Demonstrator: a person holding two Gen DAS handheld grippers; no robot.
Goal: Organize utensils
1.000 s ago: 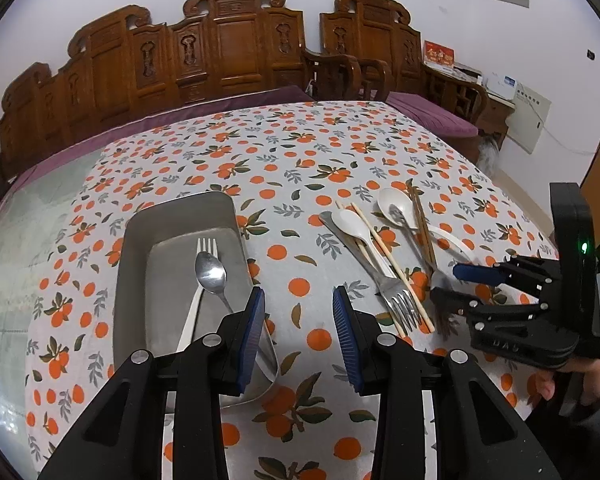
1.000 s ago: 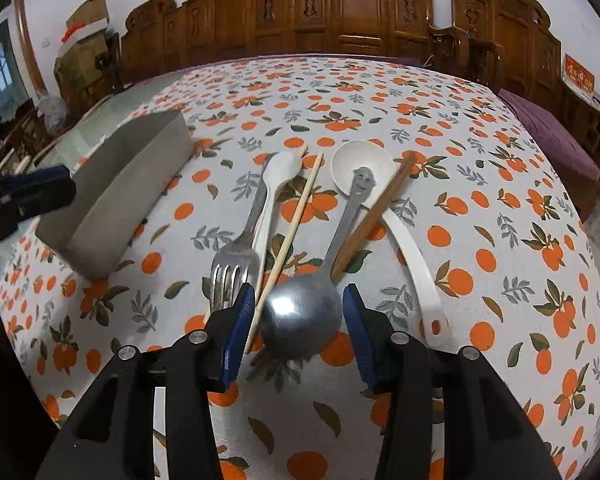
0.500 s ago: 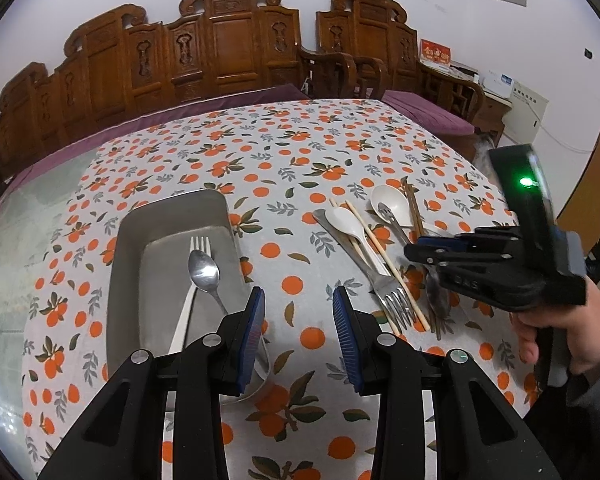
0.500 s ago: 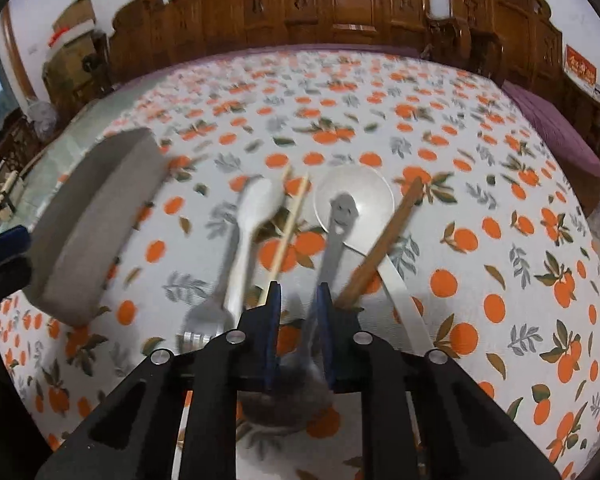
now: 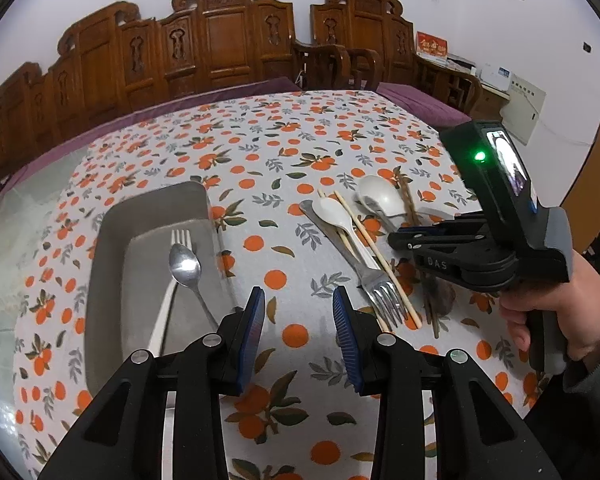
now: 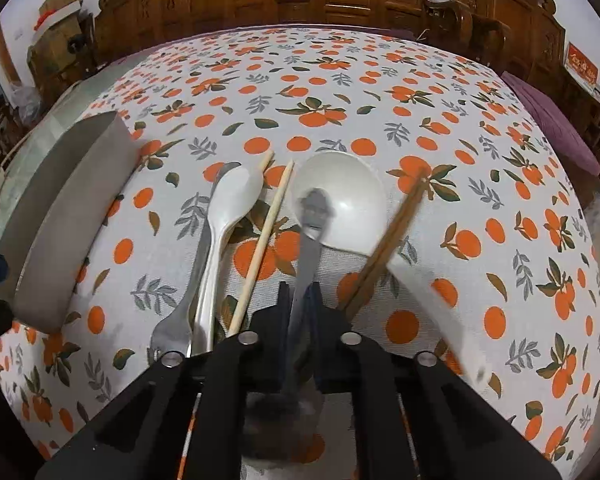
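- Closing in the last moments, the right tool (image 6: 300, 308) is now pinching the handle of the metal spoon (image 6: 306, 256) at lower centre of the right wrist view; the grip looks ready for lifting.
- Lying around it on the table (image 6: 340, 80) are a white spoon (image 6: 228, 208), a fork (image 6: 172, 328) and pale chopsticks (image 6: 260, 240).
- Waiting half-open and empty at lower centre of the left wrist view is the left tool (image 5: 298, 336).
- Sitting at centre left there, the grey tray (image 5: 112, 248) is already holding a fork and spoon.

"DAS" on the right gripper (image 5: 396, 238) body
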